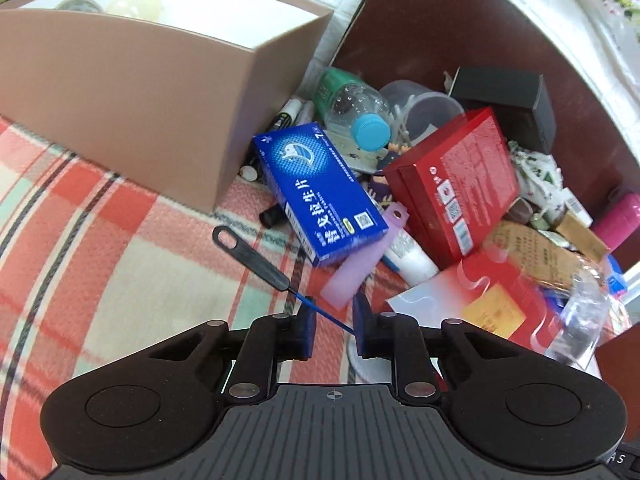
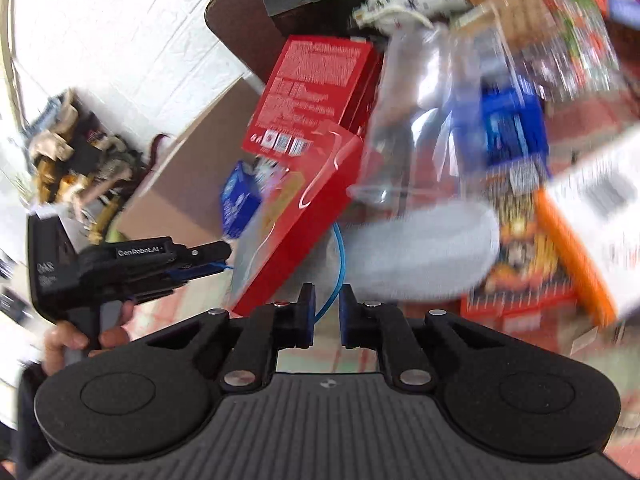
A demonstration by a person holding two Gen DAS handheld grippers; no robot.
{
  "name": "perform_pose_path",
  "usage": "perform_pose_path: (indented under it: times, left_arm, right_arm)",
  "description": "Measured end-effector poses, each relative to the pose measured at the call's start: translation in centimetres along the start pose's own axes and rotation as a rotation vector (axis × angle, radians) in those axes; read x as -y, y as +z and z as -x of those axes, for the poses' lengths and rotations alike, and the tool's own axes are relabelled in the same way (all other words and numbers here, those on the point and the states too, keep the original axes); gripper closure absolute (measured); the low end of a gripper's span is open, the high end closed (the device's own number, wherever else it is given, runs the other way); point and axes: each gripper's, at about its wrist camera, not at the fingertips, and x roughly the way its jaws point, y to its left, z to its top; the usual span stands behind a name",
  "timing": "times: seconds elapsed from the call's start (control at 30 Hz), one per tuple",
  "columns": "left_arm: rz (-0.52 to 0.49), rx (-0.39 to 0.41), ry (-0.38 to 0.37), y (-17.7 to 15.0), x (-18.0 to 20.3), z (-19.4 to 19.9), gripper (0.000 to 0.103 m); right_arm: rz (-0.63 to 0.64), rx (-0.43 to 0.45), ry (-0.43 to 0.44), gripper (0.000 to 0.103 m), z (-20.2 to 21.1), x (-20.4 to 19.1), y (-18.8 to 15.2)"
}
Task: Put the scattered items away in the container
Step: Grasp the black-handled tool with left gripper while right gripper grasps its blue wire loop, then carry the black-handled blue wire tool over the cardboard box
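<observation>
A tan open box (image 1: 132, 92) stands at the upper left on the plaid cloth. My left gripper (image 1: 333, 322) has its jaws slightly apart, and a thin black-handled tool with a blue wire (image 1: 256, 258) passes between them, touching the right pad. Beyond it lie a blue medicine box (image 1: 320, 192), a red box (image 1: 460, 184), a clear bottle with a blue cap (image 1: 360, 114) and a purple strip (image 1: 368, 256). My right gripper (image 2: 327, 304) is open, a blue cord (image 2: 338, 264) looping in front of it. The left gripper also shows in the right wrist view (image 2: 208, 262).
A black box (image 1: 508, 100), a white tube (image 1: 412, 256), a red-and-white envelope (image 1: 480, 300), a clear plastic bag (image 1: 580, 312) and a pink item (image 1: 620, 216) crowd the pile on the right. The right wrist view is blurred; a red box (image 2: 316, 92) and orange packaging (image 2: 532, 264) show.
</observation>
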Motion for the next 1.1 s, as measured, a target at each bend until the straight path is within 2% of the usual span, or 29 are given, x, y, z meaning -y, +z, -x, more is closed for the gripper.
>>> perform_pose_path:
  times: [0.1,0.17,0.47,0.7,0.87,1.1]
  left_arm:
    - [-0.020,0.016,-0.004,-0.7,0.2,1.8,0.090]
    - [-0.031,0.032,-0.006,-1.2,0.4,3.0,0.091]
    - [-0.045,0.186,-0.019,-1.6,0.9,9.2,0.090]
    - [-0.023,0.234,-0.001,-0.9,-0.2,11.3,0.090]
    - [0.007,0.304,0.025,1.7,-1.6,13.0,0.088]
    - [0.045,0.377,0.073,7.7,-4.4,14.0,0.085]
  right_arm:
    - [-0.082,-0.032,0.075,0.090,0.9,0.6,-0.8]
    - [-0.086,-0.033,0.094,0.089,1.5,0.3,-1.2]
    - [0.031,0.039,0.170,0.090,4.0,-3.8,-0.3]
    - [0.100,0.040,0.191,0.090,3.7,-6.2,0.5]
    - [0.199,0.053,0.215,0.090,2.1,-9.4,3.0]
    - [0.310,0.084,0.244,0.090,-2.4,-14.8,8.7]
